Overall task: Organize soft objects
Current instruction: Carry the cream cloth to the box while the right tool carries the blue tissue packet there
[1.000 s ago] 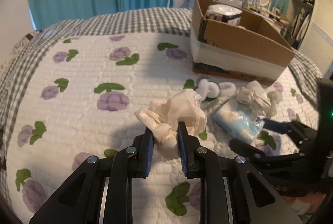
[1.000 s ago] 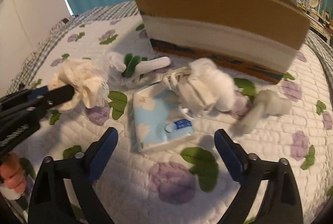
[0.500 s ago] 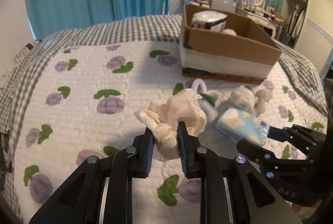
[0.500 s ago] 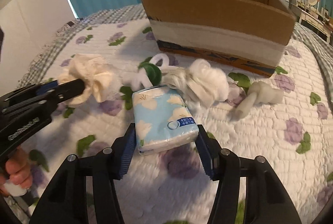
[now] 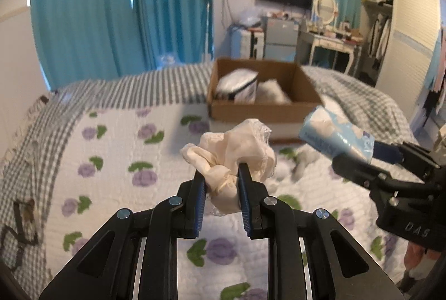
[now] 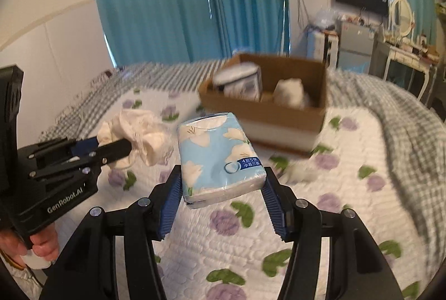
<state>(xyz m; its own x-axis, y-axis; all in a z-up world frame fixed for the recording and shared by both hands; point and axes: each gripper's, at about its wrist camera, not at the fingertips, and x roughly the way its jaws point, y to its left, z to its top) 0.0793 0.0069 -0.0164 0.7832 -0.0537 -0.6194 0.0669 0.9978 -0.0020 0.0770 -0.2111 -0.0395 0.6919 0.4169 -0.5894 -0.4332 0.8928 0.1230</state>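
While you hold both loads above the quilt (image 5: 111, 160), your left gripper (image 5: 221, 183) clamps the cream cloth (image 5: 231, 152); your right gripper (image 6: 221, 188) pinches the tissue pack (image 6: 217, 155), short of the cardboard box (image 6: 267, 107).

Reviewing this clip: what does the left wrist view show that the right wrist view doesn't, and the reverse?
Only the left wrist view shows the open wardrobe with hanging clothes.

Only the right wrist view shows the printed top face of the tissue pack and the person's hand under the left gripper.

Both show the cream cloth clamped in the left gripper, the right gripper clamping the tissue pack, and the cardboard box on the floral quilt.
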